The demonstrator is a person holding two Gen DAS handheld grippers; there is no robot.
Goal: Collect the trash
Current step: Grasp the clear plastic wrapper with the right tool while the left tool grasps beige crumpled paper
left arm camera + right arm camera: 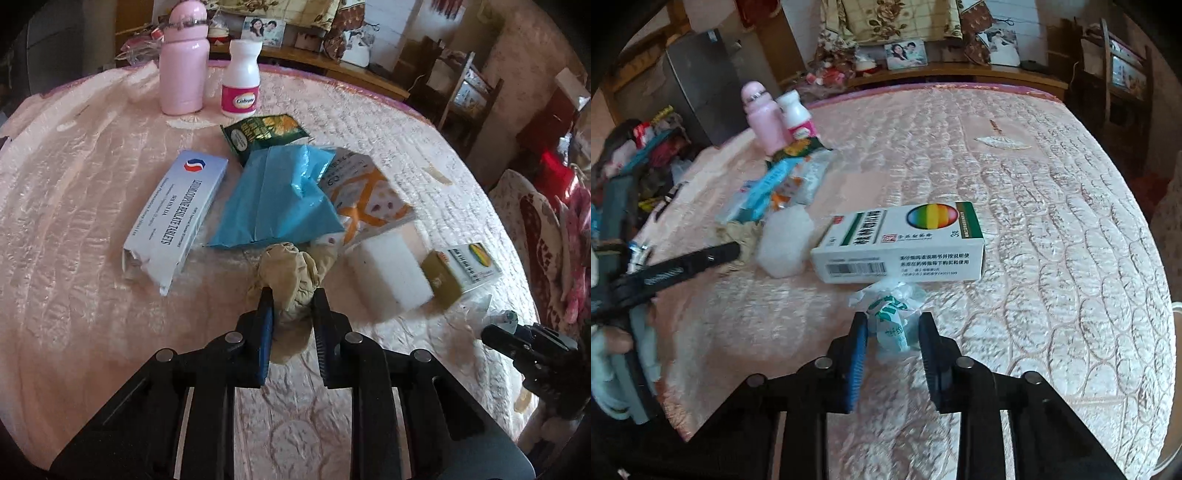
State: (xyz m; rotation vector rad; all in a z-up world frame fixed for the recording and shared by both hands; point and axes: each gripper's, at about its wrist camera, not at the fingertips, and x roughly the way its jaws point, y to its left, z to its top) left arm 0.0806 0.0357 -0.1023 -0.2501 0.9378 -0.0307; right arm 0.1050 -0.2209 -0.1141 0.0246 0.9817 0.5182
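Observation:
Trash lies on a pink quilted bed (74, 184). My left gripper (291, 299) has its jaws around a crumpled beige cloth wad (295, 273); the pads touch its sides. Behind it lie a blue plastic bag (273, 199), a white tablet box (177, 218), a green snack packet (262, 133), an orange-white wrapper (362, 184) and a white foam block (388, 273). My right gripper (893, 321) straddles a crumpled white-green plastic wrapper (890, 314); a gap shows beside the right finger. A rainbow-logo medicine box (901, 243) lies just beyond.
A pink bottle (183, 59) and a white pill bottle (242, 79) stand at the far side of the bed. A wooden headboard shelf with photos (905, 53) runs behind. Chairs and clutter stand to the right of the bed (469, 92).

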